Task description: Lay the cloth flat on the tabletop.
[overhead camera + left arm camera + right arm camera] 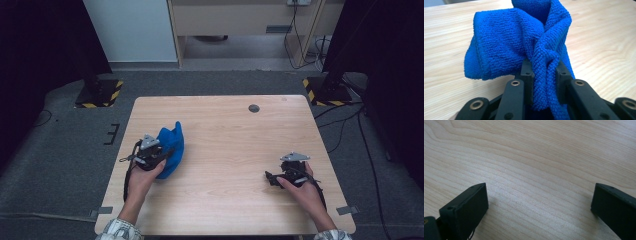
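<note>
cloth [506, 47]: blue terry, bunched, a twisted fold pinched up
place: table's 9 o'clock side, partly lifted

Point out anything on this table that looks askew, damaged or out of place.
Nothing looks damaged or spilled. The blue cloth is bunched rather than flat, a twisted fold pinched in the left gripper. The right gripper sits open over bare table.

The left gripper [162, 152] is held in the left hand [145, 175] with its jaws clamped close together. The right gripper [270, 177] is held low in the right hand [302, 187], jaws spread wide. Both forearms are extended forward.
</note>
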A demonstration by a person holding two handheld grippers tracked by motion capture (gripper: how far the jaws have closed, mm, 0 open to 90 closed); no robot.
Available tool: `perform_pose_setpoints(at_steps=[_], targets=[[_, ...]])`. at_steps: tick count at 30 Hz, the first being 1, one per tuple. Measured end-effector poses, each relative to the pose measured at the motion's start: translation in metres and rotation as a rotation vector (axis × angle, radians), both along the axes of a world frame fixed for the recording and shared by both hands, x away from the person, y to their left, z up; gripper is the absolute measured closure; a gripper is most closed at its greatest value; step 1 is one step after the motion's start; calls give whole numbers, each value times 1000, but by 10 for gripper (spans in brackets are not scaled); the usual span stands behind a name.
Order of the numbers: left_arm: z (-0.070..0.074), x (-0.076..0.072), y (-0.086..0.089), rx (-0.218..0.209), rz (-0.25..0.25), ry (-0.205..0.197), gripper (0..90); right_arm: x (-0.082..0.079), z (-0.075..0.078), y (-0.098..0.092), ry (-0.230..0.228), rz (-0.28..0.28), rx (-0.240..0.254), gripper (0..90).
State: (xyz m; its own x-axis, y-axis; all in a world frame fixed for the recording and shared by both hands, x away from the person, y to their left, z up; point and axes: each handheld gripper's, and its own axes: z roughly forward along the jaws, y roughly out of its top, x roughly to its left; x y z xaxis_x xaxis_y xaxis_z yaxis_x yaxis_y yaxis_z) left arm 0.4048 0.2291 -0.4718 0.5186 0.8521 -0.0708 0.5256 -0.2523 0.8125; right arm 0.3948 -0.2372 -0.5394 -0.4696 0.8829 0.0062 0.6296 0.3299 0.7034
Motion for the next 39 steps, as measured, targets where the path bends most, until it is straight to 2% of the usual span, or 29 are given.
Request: perform_pose_setpoints(at_steps=[1, 2, 12, 13, 15, 20, 21, 22, 26, 27, 28, 30, 31, 32, 35, 37, 38, 39], targets=[[0, 0, 0, 0, 0, 0, 736, 0, 0, 0, 0, 0, 0, 11], [1, 1, -10, 16, -24, 1, 736, 0, 0, 0, 0, 0, 0, 11], [9, 12, -72, 66, -136, -5, 734, 0, 0, 0, 0, 1, 1, 11], [8, 14, -84, 72, -152, -3, 734, 0, 0, 0, 0, 0, -1, 11], [7, 15, -90, 72, -159, 2, 734, 0, 0, 0, 0, 0, 0, 11], [0, 18, -116, 82, -192, 30, 733, 0, 0, 0, 0, 0, 0, 11], [-5, 17, -126, 85, -210, 42, 733, 0, 0, 0, 0, 0, 0, 11], [-5, 17, -126, 85, -210, 42, 733, 0, 0, 0, 0, 0, 0, 11], [-21, 11, -147, 99, -266, 73, 731, 0, 0, 0, 0, 0, 0, 11], [-21, 11, -147, 99, -266, 73, 731, 0, 0, 0, 0, 0, 0, 11], [-31, 8, -153, 111, -281, 90, 730, 0, 0, 0, 0, 0, 0, 11], [-39, 7, -157, 139, -290, 99, 728, 0, 0, 0, 0, 0, 0, 11], [-39, 7, -157, 139, -290, 99, 725, 0, 0, 0, 0, 0, 0, 11], [-46, 7, -160, 157, -289, 101, 721, 0, 0, 0, -3, 0, -2, 11], [-50, 8, -160, 147, -274, 97, 695, 0, 0, 0, -3, -1, -3, 11], [-50, 8, -160, 149, -270, 94, 636, 0, 0, 0, -3, -1, -3, 12], [-48, 7, -160, 154, -262, 77, 564, 0, 0, 0, -3, -1, -3, 11], [-48, 7, -160, 154, -262, 77, 501, 0, 0, 0, -3, -1, -3, 11]])
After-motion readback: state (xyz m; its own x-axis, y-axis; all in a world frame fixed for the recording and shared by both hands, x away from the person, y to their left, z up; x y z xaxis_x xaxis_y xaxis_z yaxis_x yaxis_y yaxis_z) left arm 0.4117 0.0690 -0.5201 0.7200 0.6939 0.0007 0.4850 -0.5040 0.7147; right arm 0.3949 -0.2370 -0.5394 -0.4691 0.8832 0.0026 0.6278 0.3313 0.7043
